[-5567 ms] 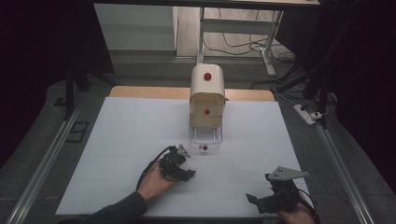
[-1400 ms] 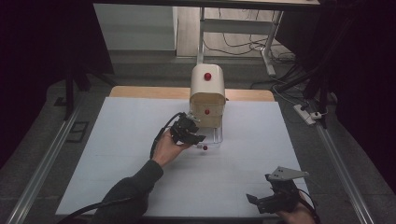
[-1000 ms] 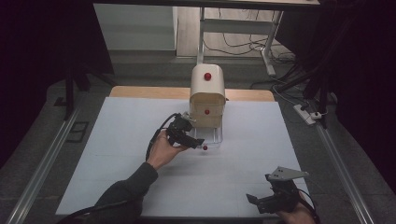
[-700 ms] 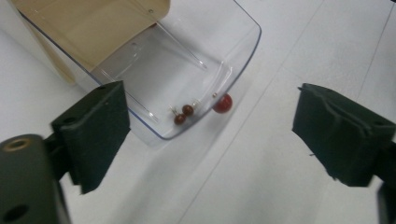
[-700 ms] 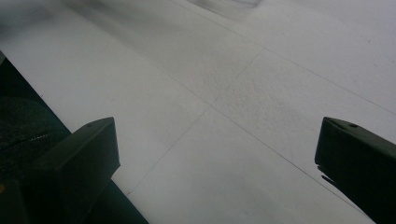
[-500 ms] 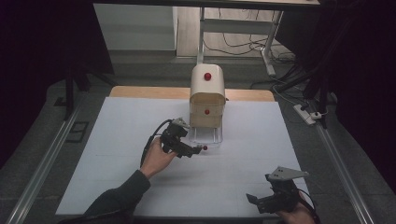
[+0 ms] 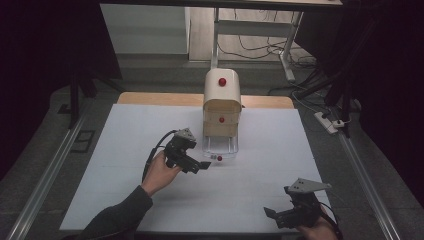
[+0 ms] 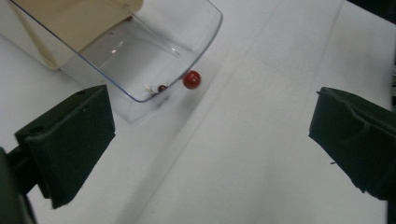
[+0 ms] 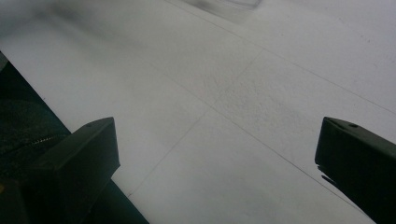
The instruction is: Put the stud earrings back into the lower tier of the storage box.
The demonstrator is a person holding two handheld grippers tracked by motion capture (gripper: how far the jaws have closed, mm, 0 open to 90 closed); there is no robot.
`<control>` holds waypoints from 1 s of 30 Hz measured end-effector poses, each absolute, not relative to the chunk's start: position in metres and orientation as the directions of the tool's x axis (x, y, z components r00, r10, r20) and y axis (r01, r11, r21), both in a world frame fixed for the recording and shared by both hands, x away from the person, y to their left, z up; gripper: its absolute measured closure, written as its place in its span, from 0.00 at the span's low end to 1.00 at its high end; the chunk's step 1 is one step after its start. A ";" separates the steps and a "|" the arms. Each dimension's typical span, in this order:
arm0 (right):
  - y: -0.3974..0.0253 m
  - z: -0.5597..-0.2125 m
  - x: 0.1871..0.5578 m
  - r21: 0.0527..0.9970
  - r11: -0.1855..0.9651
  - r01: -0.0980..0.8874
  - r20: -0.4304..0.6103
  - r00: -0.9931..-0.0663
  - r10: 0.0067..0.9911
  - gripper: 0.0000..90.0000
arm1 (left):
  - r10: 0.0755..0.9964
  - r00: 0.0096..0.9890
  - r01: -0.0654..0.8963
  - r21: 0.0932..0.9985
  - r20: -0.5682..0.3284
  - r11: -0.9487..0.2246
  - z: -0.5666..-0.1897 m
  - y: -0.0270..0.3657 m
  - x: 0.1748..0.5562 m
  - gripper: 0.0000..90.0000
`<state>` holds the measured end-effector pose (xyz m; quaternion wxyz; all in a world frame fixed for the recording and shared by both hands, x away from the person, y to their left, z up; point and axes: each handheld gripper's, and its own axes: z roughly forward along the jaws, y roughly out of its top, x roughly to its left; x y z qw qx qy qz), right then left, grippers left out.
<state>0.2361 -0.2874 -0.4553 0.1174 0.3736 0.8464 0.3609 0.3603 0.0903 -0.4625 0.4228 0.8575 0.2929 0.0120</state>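
One slip risked: left tool (image 7: 201, 165) wide open and empty just short of red knob (image 8: 192, 80), liable to nudge clear drawer (image 8: 154, 51) shut.

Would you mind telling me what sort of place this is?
Probably a lab or recording workspace: a white-covered table bearing one small drawer cabinet, cables on the floor, a power strip, dark surroundings.

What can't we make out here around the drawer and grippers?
- Drawer back: left gripper view, hidden under the cabinet and cut by the top edge.
- Small dark bit beside the red knob: too small to identify.
- Right gripper jaws: high view, dark and tiny.
- Clear item at the top edge, right gripper view: blurred, cropped.
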 end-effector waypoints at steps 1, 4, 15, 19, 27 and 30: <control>-0.288 -0.455 0.236 0.699 0.459 0.548 0.075 -0.694 0.716 0.00 | 0.502 0.832 0.491 0.736 -0.237 -0.466 -0.463 0.091 0.359 0.00; -0.288 -0.455 0.236 0.700 0.457 0.549 0.075 -0.693 0.717 0.00 | 0.493 0.837 0.483 0.742 -0.236 -0.465 -0.462 0.095 0.355 0.00; -0.288 -0.455 0.236 0.702 0.452 0.550 0.078 -0.690 0.720 0.00 | 0.492 0.830 0.497 0.749 -0.263 -0.437 -0.459 0.106 0.340 0.00; -0.289 -0.455 0.237 0.708 0.441 0.552 0.088 -0.688 0.720 0.00 | 0.502 0.829 0.495 0.744 -0.248 -0.449 -0.461 0.113 0.332 0.00; -0.290 -0.455 0.236 0.709 0.439 0.551 0.088 -0.688 0.721 0.00 | 0.525 0.812 0.516 0.732 -0.253 -0.445 -0.462 0.130 0.317 0.00; -0.289 -0.455 0.236 0.710 0.441 0.550 0.086 -0.688 0.720 0.00 | 0.531 0.808 0.518 0.737 -0.256 -0.433 -0.460 0.136 0.311 0.00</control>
